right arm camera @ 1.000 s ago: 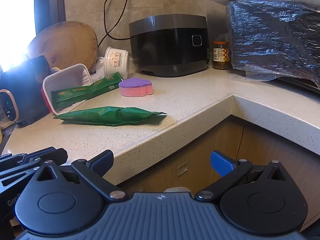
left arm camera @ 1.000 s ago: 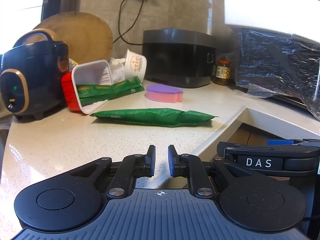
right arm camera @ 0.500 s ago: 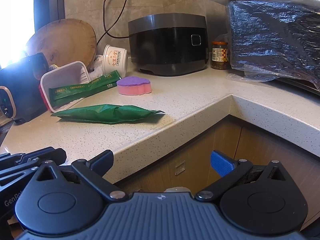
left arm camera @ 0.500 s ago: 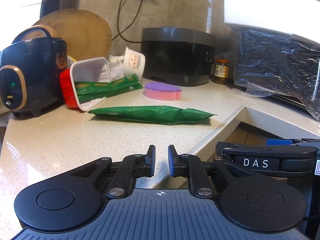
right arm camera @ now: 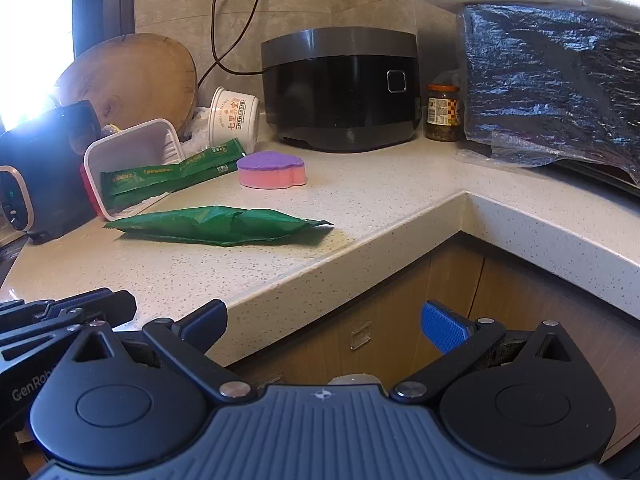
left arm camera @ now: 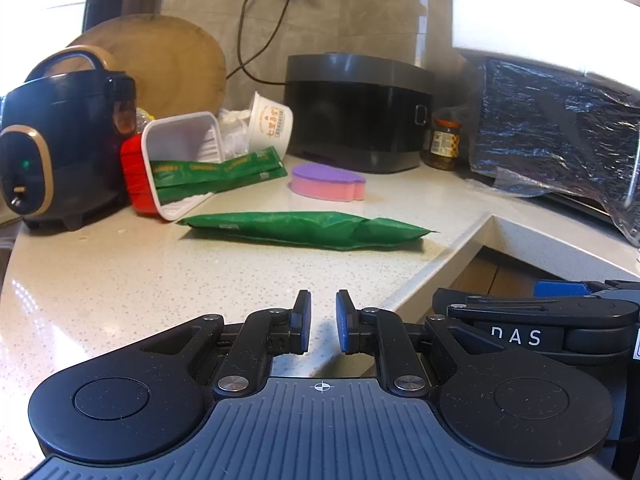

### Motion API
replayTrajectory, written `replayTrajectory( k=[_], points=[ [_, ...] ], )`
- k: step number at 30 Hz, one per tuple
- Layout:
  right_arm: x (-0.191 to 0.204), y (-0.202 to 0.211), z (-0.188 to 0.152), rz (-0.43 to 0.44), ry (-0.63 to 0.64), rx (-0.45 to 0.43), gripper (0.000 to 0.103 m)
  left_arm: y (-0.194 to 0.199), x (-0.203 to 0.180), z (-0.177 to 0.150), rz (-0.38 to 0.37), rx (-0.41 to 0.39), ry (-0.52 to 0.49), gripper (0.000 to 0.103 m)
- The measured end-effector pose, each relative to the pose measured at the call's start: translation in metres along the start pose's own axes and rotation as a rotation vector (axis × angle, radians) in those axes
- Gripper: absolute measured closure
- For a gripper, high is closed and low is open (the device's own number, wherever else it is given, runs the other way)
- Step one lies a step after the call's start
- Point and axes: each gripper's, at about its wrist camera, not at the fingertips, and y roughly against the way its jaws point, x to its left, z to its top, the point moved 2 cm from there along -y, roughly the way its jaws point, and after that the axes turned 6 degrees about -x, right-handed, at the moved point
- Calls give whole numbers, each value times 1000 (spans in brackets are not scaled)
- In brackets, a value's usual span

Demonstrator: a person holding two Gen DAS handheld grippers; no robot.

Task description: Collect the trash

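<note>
Near the table's (left arm camera: 120, 280) front edge a green wrapper (left arm camera: 304, 232) is seen, light, crinkly; its flat end should be pinched. Left tool (left arm camera: 322, 320) narrowly parted, right tool (right arm camera: 324, 324) spread, both empty.

Speckled countertop (left arm camera: 120, 280) bears green wrapper (left arm camera: 304, 232), sponge (left arm camera: 326, 182), cooker (left arm camera: 356, 116).

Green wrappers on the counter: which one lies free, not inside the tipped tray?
The large crumpled green bag, lying alone on the bare countertop near the front edge. The narrow green sachets rest partly inside the tipped white tray.
</note>
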Motion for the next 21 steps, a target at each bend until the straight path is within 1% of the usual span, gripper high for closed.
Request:
replayTrajectory(
  k=[21],
  points=[
    [2, 2, -2, 5, 8, 2, 0, 0, 2, 0, 2, 1, 4, 87]
  ],
)
